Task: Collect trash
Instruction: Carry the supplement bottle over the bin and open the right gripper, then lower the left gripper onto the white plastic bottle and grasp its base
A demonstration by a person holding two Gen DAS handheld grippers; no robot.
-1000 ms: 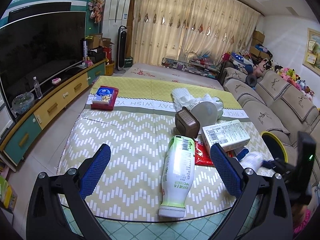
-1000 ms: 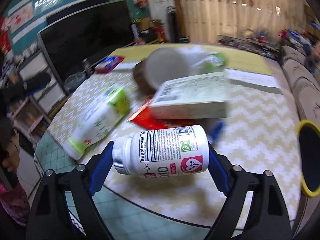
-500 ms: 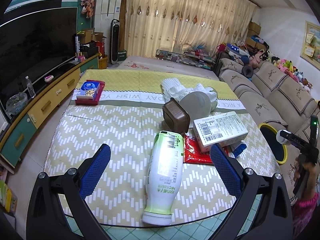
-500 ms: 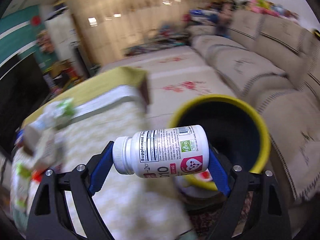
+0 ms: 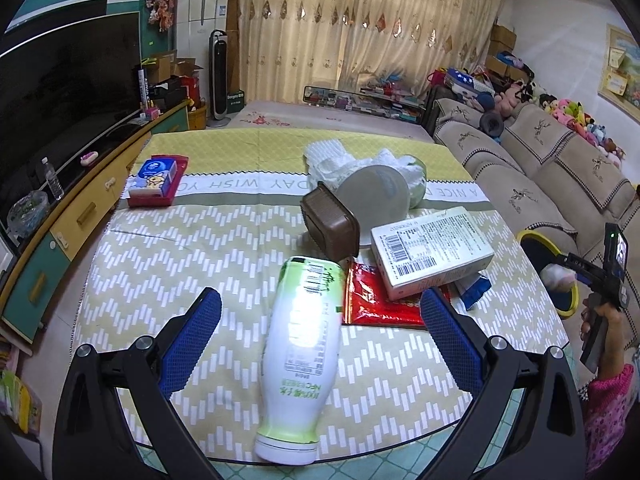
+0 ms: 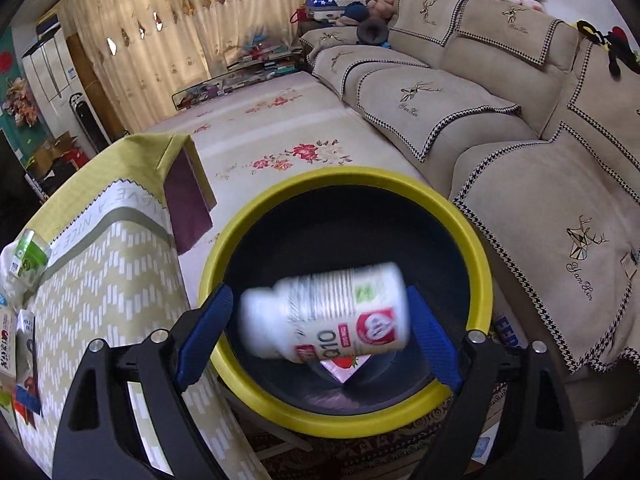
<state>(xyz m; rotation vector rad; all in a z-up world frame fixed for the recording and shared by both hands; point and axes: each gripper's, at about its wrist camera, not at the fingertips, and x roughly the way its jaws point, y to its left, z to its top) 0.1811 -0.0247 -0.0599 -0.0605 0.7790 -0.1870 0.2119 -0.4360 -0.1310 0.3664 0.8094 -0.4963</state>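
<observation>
My right gripper (image 6: pixel 320 328) is open above the yellow-rimmed dark bin (image 6: pixel 478 248). A white supplement bottle (image 6: pixel 332 316) sits blurred between the fingers, with a gap at its cap end, dropping toward the bin. My left gripper (image 5: pixel 320 332) is open and empty over the table, its fingers on either side of a lying white-and-green drink bottle (image 5: pixel 304 356). Behind the drink bottle lie a red wrapper (image 5: pixel 376 300), a white carton (image 5: pixel 432 256), a brown tub (image 5: pixel 332 220) and crumpled white wrapping (image 5: pixel 360 164). The right gripper (image 5: pixel 576 270) and the bin (image 5: pixel 532 236) show at the right in the left wrist view.
A red tray with a blue tissue pack (image 5: pixel 156 176) sits at the table's far left. A sofa (image 6: pixel 520 152) stands right beside the bin. A TV cabinet (image 5: pixel 72 216) runs along the left. The table edge (image 6: pixel 176 264) lies close left of the bin.
My right gripper swung from the table over to the bin, then opened; the supplement bottle has come loose and is falling. The left gripper has moved a little over the drink bottle.
</observation>
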